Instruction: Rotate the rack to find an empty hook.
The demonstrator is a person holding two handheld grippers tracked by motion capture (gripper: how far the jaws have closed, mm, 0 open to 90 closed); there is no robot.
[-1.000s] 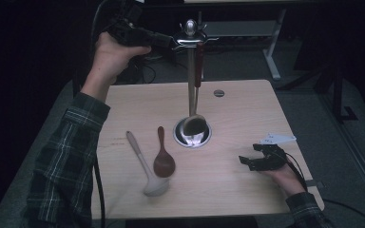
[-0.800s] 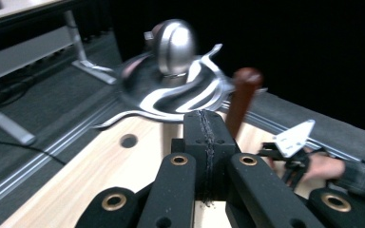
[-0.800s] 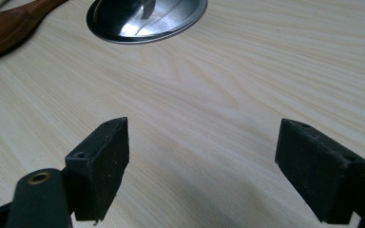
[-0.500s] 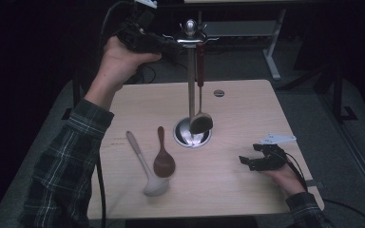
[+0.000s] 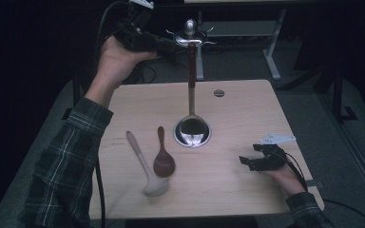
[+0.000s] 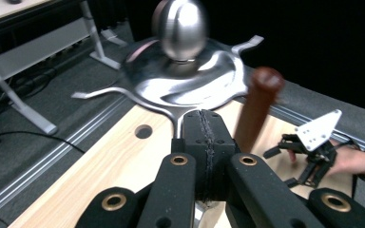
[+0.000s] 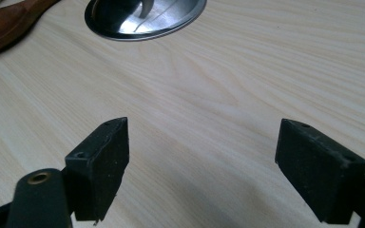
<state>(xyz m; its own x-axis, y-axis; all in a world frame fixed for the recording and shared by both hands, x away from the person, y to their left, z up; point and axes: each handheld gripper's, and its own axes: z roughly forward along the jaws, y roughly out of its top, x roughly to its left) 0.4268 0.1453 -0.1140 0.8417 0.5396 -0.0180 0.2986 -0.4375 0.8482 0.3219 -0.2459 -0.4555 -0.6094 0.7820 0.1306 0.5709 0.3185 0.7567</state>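
A metal utensil stand [image 5: 190, 26] rises from a round base [image 5: 178, 137] at the table's middle. A ladle [image 5: 191, 85] with a brown handle [image 6: 256, 109] hangs from one of its hooks, bowl just above the base. My left gripper [image 5: 171, 45] is raised level with the stand's top disc [image 6: 185, 71]. It is shut, pads pressed together with nothing between them, tips at a hook arm and the ladle handle just beside them. My right gripper [image 5: 247, 161] rests open on the table's right front, over bare wood [image 7: 202, 147].
A dark wooden spoon [image 5: 163, 159] and a pale long-handled spoon [image 5: 145, 166] lie left of the base. A small round hole [image 5: 218, 93] sits near the table's far edge. Table legs and cables stand on the floor beyond.
The hanging ladle swung slightly right and has come back. The left hand shifted only a little near the stand's top. The right hand has not moved.
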